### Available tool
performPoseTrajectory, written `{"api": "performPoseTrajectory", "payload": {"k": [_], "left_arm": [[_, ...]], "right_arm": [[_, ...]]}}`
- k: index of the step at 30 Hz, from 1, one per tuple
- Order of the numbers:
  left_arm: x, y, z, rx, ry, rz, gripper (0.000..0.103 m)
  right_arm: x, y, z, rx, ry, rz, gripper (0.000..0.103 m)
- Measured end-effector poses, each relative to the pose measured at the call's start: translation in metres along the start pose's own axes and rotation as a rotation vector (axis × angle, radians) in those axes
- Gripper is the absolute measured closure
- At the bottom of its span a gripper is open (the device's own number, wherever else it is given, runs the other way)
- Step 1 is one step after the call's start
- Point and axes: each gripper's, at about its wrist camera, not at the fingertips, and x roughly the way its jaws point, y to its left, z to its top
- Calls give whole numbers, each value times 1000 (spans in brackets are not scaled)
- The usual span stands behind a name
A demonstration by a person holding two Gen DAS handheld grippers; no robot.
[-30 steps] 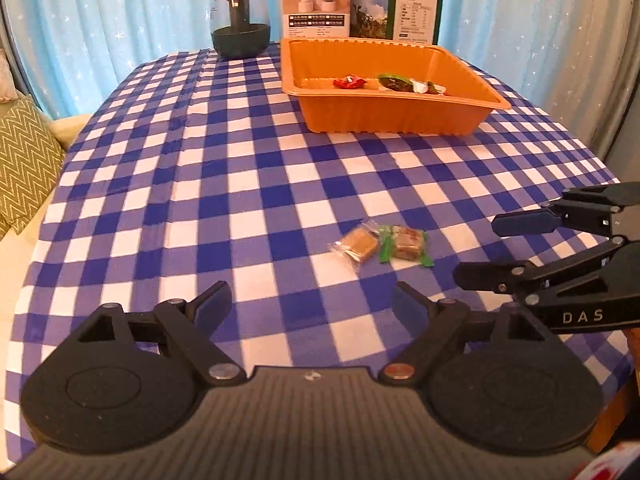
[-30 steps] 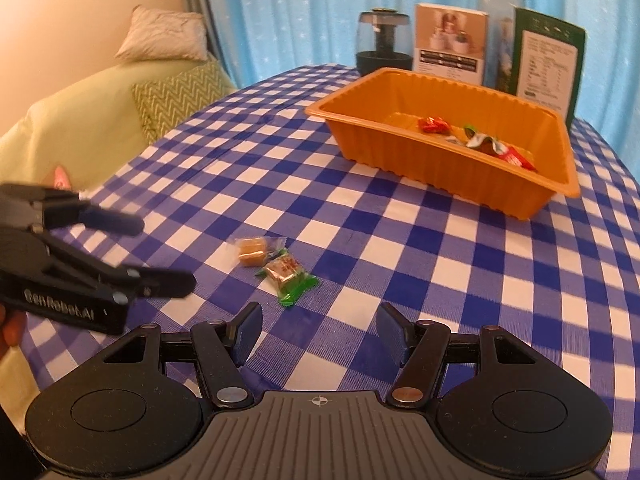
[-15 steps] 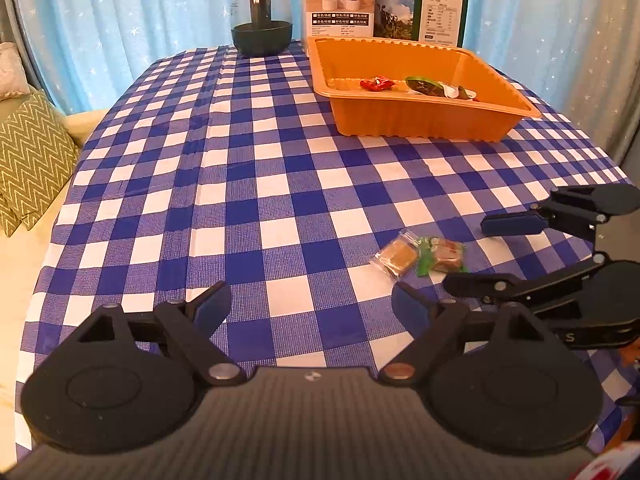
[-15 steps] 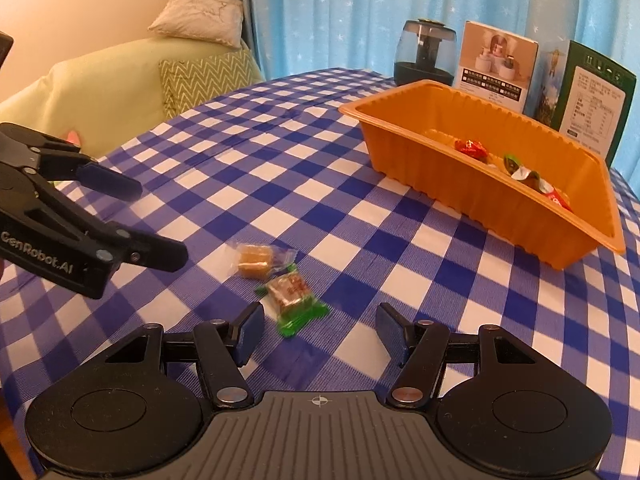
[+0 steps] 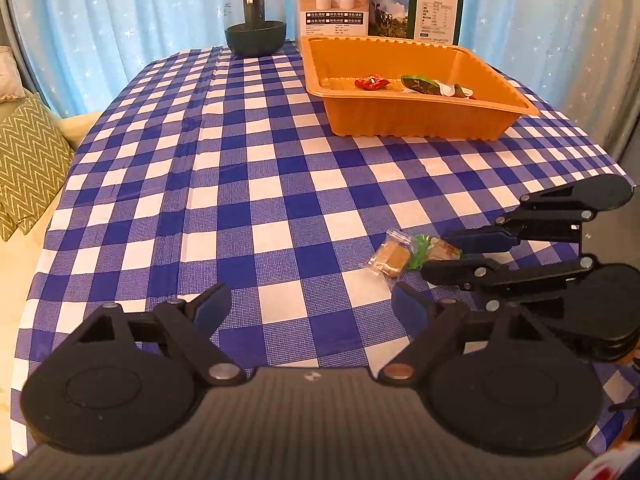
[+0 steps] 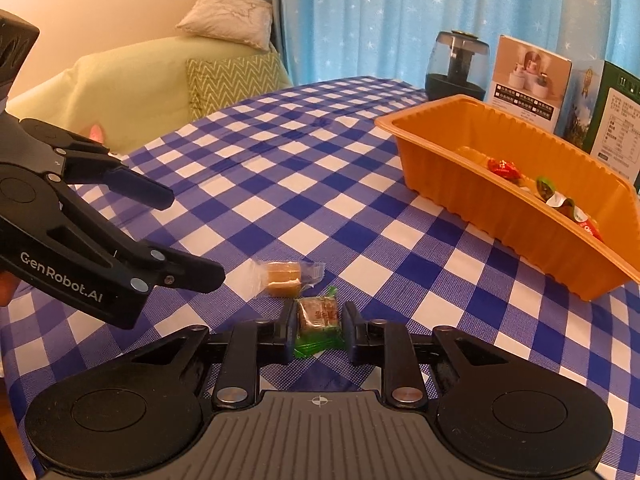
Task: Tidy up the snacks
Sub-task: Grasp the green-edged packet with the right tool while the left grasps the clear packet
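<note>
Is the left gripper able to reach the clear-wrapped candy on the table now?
Probably yes. The left gripper is open and empty, and the clear-wrapped candy lies free on the cloth just beyond it. The right gripper, shut on the green-wrapped candy beside it, crowds that side only.

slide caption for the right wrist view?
Right gripper shut on the green-wrapped candy on the checked tablecloth; orange tray beyond.

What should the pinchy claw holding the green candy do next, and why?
Probably lift. The right gripper is shut on the green-wrapped square candy, which lies on the blue checked tablecloth beside the clear-wrapped tan candy. The orange plastic tray already holds sweets, so it likely goes there.
</note>
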Motion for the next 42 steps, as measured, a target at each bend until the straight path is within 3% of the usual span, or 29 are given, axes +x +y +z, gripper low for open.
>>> {"api": "performPoseTrajectory", "payload": {"k": [9, 13, 17, 22, 32, 34, 42], "left_arm": [[6, -15, 4, 80, -19, -30, 19], [15, -26, 7, 133, -18, -53, 28], [21, -37, 10, 176, -28, -77, 29], [37, -45, 15, 215, -11, -106, 46], [37, -41, 18, 152, 16, -154, 71], [37, -40, 19, 139, 21, -149, 82], [35, -36, 24, 63, 41, -100, 84]], "right_arm": [[-18, -35, 4, 219, -2, -136, 81], [-27, -53, 4, 311, -2, -169, 81], [-32, -58, 2, 339, 0, -175, 81], [-33, -57, 3, 345, -4, -167, 81], [-33, -59, 4, 365, -9, -172, 81], [-33, -59, 5, 363, -11, -171, 81], [-36, -56, 7, 358, -18, -168, 81]]}}
